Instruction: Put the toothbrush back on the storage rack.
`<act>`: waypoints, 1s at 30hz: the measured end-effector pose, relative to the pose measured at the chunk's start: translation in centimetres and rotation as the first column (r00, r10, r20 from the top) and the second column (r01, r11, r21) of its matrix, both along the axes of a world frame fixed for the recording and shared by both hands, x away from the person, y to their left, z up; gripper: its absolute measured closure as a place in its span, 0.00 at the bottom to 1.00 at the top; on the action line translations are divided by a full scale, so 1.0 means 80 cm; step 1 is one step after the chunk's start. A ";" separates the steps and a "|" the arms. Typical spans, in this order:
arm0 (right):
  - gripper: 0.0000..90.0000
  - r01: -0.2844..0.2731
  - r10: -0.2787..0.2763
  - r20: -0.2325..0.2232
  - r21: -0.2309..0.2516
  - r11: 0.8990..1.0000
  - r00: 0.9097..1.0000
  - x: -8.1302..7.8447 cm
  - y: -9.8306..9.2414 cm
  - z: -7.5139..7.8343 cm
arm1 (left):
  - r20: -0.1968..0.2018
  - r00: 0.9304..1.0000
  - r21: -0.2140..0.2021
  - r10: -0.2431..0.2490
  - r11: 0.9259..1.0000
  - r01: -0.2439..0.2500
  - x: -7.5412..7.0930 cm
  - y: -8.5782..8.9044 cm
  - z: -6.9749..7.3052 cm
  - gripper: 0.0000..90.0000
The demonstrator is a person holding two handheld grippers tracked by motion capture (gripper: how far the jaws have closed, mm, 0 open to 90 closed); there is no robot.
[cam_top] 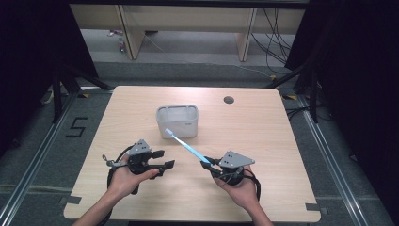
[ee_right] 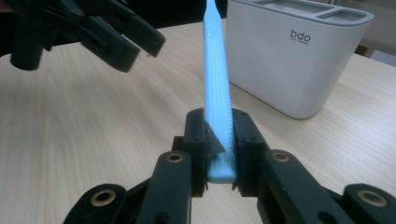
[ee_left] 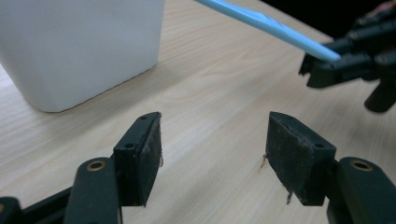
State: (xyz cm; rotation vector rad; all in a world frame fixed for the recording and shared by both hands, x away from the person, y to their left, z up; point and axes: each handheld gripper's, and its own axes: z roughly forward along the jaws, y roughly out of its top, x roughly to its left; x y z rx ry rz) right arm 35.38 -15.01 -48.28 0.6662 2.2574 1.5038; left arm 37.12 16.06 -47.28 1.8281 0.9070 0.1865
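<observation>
Seen from the high view: a pale wooden desk (cam_top: 263, 141) carrying a white toothbrush holder (cam_top: 177, 121) near its middle, with the left tool (cam_top: 161, 161) held low at the near left, jaws apart and holding nothing, and the right tool (cam_top: 208, 164) at the near right, clamped on the handle end of a light-blue toothbrush (cam_top: 186, 145) that slants up and away so its head sits just in front of the holder's near wall. From the left gripper view: own black jaws wide apart over bare wood, pads (ee_left: 150, 156) facing each other with nothing between; toothbrush holder (ee_left: 79, 46) standing close ahead at the upper left; blue toothbrush (ee_left: 266, 25) crossing the top right into the other tool (ee_left: 327, 65). From the right gripper view: jaws together on the butt of the toothbrush (ee_right: 215, 79), gripped firmly between the pads and rising straight ahead; holder (ee_right: 299, 56) just beyond to the right (compartment openings visible along its top rim); the open left tool (ee_right: 126, 44) hovering at upper left. Judged step: carrying the brush toward the holder, not yet inserted. Next move likely calls for lifting the head above the rim, tipping the brush upright over one compartment, lowering, then releasing.
</observation>
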 end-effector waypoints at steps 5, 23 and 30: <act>0.88 -0.019 0.019 -0.002 0.015 1.000 1.000 0.000 0.006 -0.003 | -0.004 1.000 -0.075 0.010 0.997 -0.010 0.007 -0.007 0.002 0.39; 0.88 -0.024 0.023 0.036 0.030 0.999 0.999 -0.003 0.014 0.002 | 0.000 1.000 -0.197 -0.007 0.980 0.007 0.016 -0.041 0.022 0.41; 0.88 -0.009 0.007 0.052 0.032 0.999 0.999 -0.004 0.019 0.002 | 0.002 1.000 -0.242 0.010 0.970 -0.009 0.021 -0.042 0.025 0.56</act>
